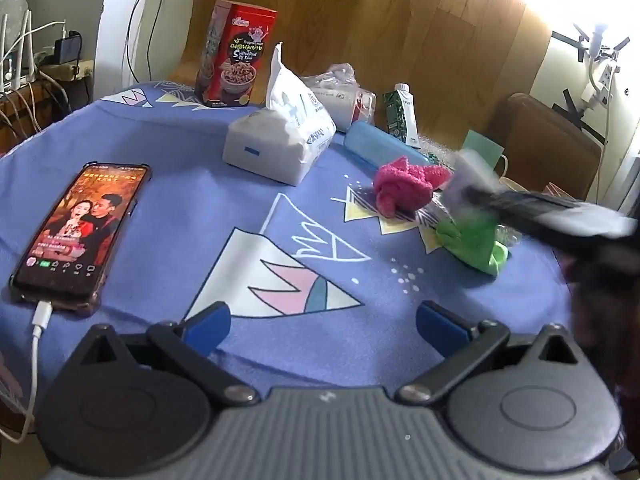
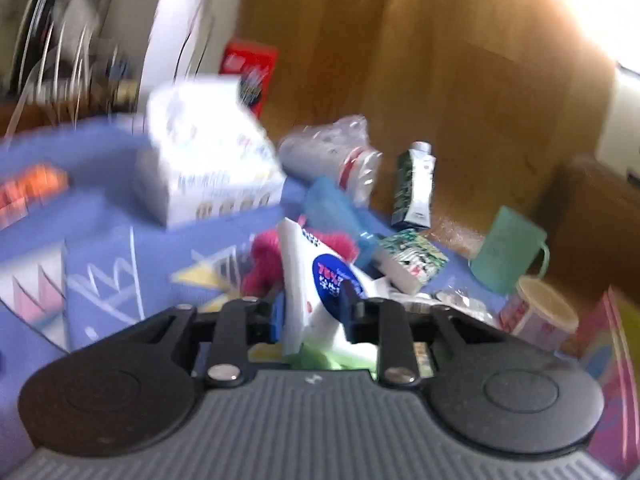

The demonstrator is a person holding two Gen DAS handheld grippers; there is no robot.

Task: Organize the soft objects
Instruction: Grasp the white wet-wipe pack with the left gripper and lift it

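Both tongs hang over the blue patterned cloth (image 1: 168,148); left gripper (image 1: 322,322) stands wide with nothing between its blue pads, above bare cloth beside the phone (image 1: 76,232); right gripper (image 2: 312,312) is narrowed on a white packet with a blue round label (image 2: 316,284), lifted over the pink cloth (image 1: 404,188) and green cloth (image 1: 476,246), which lie just beside each other near the blue case (image 1: 380,146).
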